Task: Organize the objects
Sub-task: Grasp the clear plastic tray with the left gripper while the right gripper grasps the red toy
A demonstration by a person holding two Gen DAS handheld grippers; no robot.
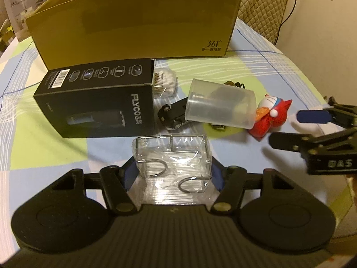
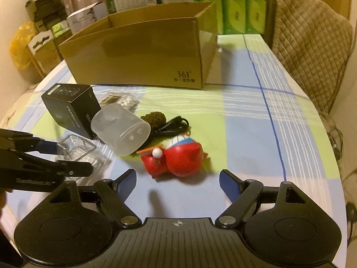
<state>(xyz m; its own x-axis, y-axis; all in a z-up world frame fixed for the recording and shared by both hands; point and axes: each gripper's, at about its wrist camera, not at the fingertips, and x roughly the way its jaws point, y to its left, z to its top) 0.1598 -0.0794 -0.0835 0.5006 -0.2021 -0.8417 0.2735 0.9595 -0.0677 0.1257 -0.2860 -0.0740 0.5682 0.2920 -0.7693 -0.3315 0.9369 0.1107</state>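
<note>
Left gripper point(image 1: 173, 174) clenched on a clear rectangular plastic case wrapped in crinkled film point(image 1: 173, 158), blue pads pressed against both its sides, low over the checked green, blue and white tablecloth point(image 1: 256, 67). Right gripper point(image 2: 177, 179) released, fingers spread wide with nothing between them, poised just short of a red and white cartoon-cat figurine point(image 2: 176, 158) lying on its side on the cloth.

Just beyond the clear case: a black rectangular carton with white lettering point(image 1: 96, 98) lying flat. To its right, a frosted translucent plastic cup point(image 1: 221, 107) tipped on its side, resting over a small black toy car point(image 1: 173, 115). Behind those, a clear bag of white cotton swabs point(image 1: 164, 81), and a black coiled cable point(image 2: 171, 124) next to a dark knitted piece point(image 2: 154, 118). Farther back, a large open brown cardboard box printed "361°" point(image 1: 133, 22), upright on the table.
</note>
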